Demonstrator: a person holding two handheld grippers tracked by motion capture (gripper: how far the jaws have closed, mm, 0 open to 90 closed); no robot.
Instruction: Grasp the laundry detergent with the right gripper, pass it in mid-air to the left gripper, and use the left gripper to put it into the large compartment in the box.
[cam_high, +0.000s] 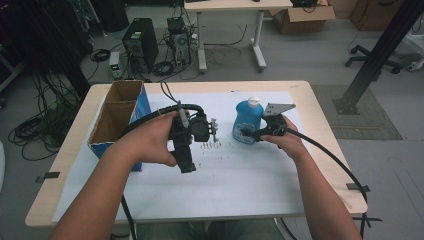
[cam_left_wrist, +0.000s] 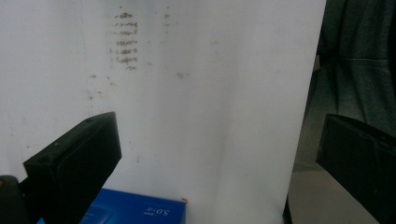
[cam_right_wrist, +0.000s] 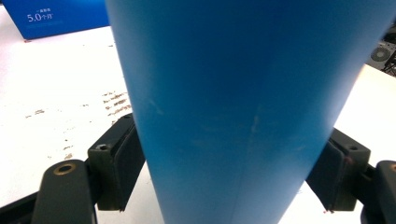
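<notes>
Grasp step: the right gripper (cam_high: 248, 134), jaws pressed on the blue plastic bottle with white cap (cam_high: 248, 120) standing at the table's one o'clock, should next lift it straight; the left gripper (cam_high: 186, 162) hangs open, empty, toward the open cardboard box (cam_high: 114, 117) at nine o'clock.

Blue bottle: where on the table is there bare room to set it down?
Free: the white sheet along the near edge, and the far strip beyond the blue bottle. Crowded: the middle, where the left tongs hover beside the cardboard box and the right tongs clamp the bottle.
</notes>
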